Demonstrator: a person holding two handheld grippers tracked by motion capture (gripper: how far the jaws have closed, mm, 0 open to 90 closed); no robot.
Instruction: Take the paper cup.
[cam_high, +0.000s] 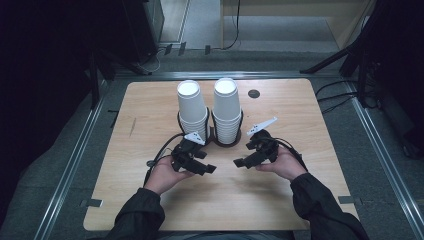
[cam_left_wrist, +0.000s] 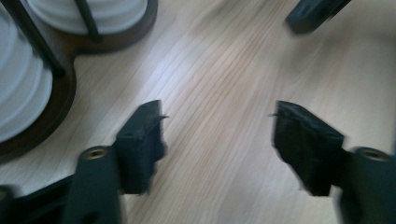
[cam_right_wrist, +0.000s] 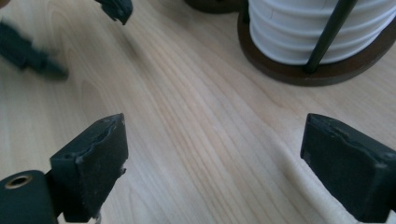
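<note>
Two stacks of white paper cups, one on the left (cam_high: 192, 111) and one on the right (cam_high: 226, 107), stand upright in a dark wooden holder (cam_high: 220, 140) with thin black rods. In front of it a person's hands hold both grippers low over the table, tips turned toward each other. My left gripper (cam_high: 209, 169) (cam_left_wrist: 217, 140) is open, with only bare wood between its jaws. My right gripper (cam_high: 239, 162) (cam_right_wrist: 212, 158) is open wide and holds nothing. The holder's base (cam_left_wrist: 65, 107) and a cup stack (cam_left_wrist: 18, 93) lie at the left of the left gripper view. The right gripper view has a cup stack (cam_right_wrist: 317, 28) at top right.
The light wooden table (cam_high: 150, 110) has a small dark round cap (cam_high: 254, 93) near its far edge. Metal rails and grey floor surround it. Cables run along the floor at the right and behind the table. Dark sleeves come in from the bottom edge.
</note>
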